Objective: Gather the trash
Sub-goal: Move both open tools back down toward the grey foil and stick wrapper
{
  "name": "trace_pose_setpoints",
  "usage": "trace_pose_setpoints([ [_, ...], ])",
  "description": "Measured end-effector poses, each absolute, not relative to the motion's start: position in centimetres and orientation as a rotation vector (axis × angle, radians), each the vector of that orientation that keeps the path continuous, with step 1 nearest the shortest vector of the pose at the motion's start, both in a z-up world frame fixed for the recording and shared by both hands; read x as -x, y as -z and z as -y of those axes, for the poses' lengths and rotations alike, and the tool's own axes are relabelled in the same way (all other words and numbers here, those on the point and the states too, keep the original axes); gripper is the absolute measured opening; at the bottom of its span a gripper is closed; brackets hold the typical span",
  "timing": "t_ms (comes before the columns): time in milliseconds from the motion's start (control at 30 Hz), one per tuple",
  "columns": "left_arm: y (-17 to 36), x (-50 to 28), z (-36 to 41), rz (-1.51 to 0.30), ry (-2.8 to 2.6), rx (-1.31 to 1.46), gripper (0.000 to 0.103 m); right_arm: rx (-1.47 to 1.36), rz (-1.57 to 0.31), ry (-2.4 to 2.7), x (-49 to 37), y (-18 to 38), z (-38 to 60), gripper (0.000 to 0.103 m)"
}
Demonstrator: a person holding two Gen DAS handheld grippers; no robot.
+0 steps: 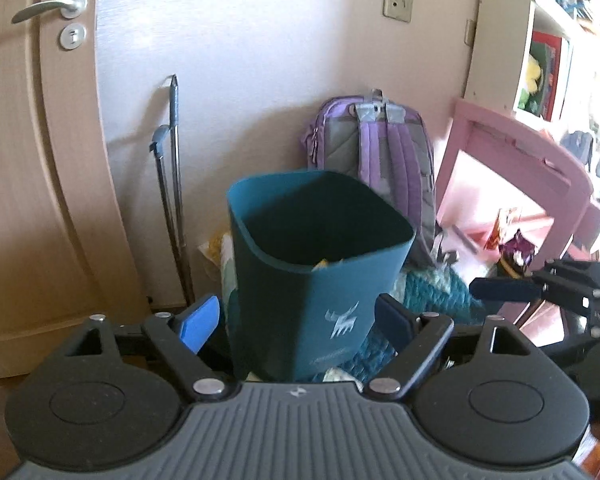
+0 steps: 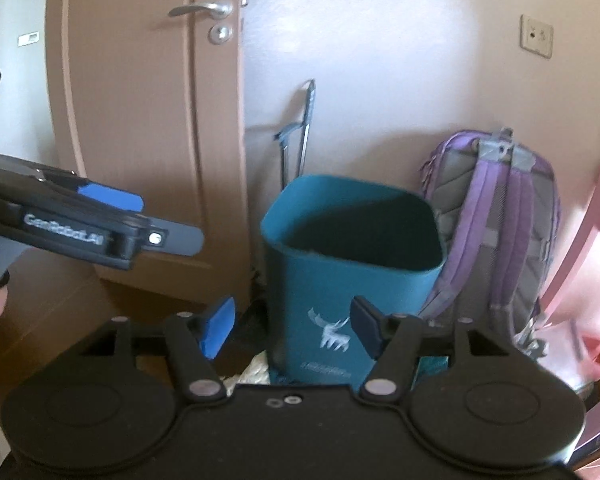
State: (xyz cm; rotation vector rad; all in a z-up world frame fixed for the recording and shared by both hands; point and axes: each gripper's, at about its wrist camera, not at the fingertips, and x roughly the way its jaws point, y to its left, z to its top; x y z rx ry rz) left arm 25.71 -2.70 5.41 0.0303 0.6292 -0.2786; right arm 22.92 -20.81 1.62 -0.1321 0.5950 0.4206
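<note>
The teal bin [image 1: 320, 264] stands on the floor against the wall, with a purple backpack [image 1: 380, 152] just behind its right side and a folded metal frame [image 1: 172, 184] leaning on the wall to its left. This corner position keeps the bin's open mouth facing both grippers. A scrap of yellow trash [image 1: 326, 263] shows inside at the near rim, so some collecting appears done. The left gripper [image 1: 298, 320] has its fingers spread wide and holds nothing; the bin's body shows between them but, as far as can be judged, lies beyond them and untouched. The right gripper [image 2: 294, 330] is likewise spread and empty, with the bin framed between its fingers. Both units appear aimed at the bin from the front — a hold suited to dropping in or to gripping the rim. More litter, apparently wrappers [image 1: 508, 236], lies to the right under a pink table [image 1: 516, 152]. Open room lies above the mouth and on the door [image 1: 32, 160] side; the right side is crowded — backpack, table leg and the knitted teal blanket [image 1: 432, 288] under the bin.
</note>
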Motion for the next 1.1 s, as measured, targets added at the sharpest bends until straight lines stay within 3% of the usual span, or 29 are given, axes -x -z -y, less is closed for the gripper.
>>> trace_pose_setpoints([
  [300, 2.1, -22.9, -3.0, -0.687, 0.256, 0.005, 0.087, 0.111, -0.688, -0.486, -22.0, 5.1, 18.2, 0.067],
  [367, 4.3, -23.0, -4.2, -0.701, 0.227, 0.005, 0.101, 0.099, -0.717, -0.495, -22.1, 7.1, 17.6, 0.068],
  [400, 5.3, -23.1, -4.8, -0.704, 0.219, 0.01, 0.102, 0.093, -0.734, -0.5, -22.3, 8.1, 17.3, 0.068],
  [633, 13.4, -25.3, -8.8, -0.787, 0.181, 0.05, 0.102, 0.065, -0.844, -0.531, -24.1, 15.7, 15.3, 0.07],
  [1100, 35.9, -31.7, -11.6, -1.055, 0.066, 0.052, 0.102, 0.299, -1.106, -0.604, -27.4, 36.8, 10.8, 0.07],
])
